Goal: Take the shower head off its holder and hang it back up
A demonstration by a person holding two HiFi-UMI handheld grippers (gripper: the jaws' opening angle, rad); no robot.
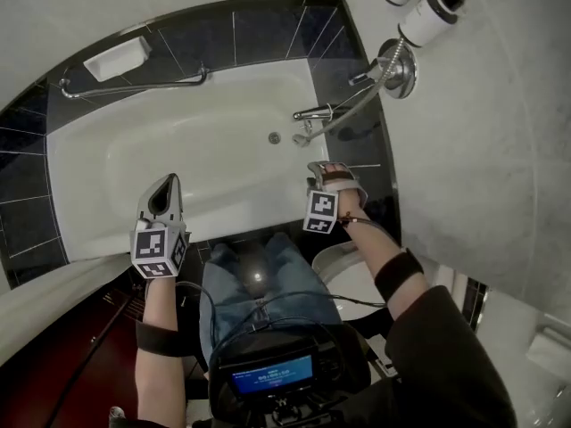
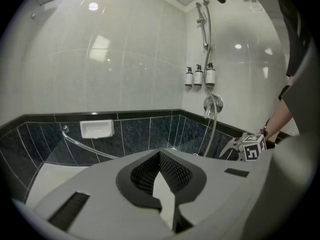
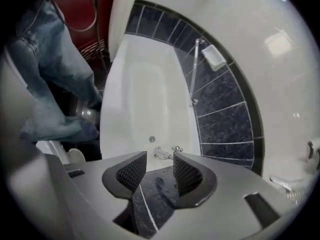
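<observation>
- Shower head (image 2: 200,6): seen only in the left gripper view, small, high on the rail (image 2: 208,29) at the far right corner. It appears to sit in its holder, though the seating is too small to confirm. No gripper is near it.
- Hose (image 1: 357,101): runs from the wall outlet (image 1: 399,68) and sags toward the tap (image 1: 310,114). It hangs slack, which suggests nothing is pulling on it.
- Left gripper (image 1: 166,185): clenched and empty. Its jaws meet with nothing between them. It hangs low at the near rim of the tub (image 1: 178,150), left of the person's knees. Judged idle, since one hand should suffice to lift a shower head.
- Right gripper (image 1: 332,172): released, with jaws apart. Only dark tile and the tap show through the gap. It points steeply down over the near right end of the tub, well below the holder. The parted jaws suit either a reach not yet begun or a finished release; the frames do not say which.
- Bottles (image 2: 198,76): three on the right wall, just left of the rail. Any reach up to the holder has to pass them.
- Grab bar (image 1: 134,86) and soap dish (image 1: 116,58): on the far tiled wall at left, clear of the work.
</observation>
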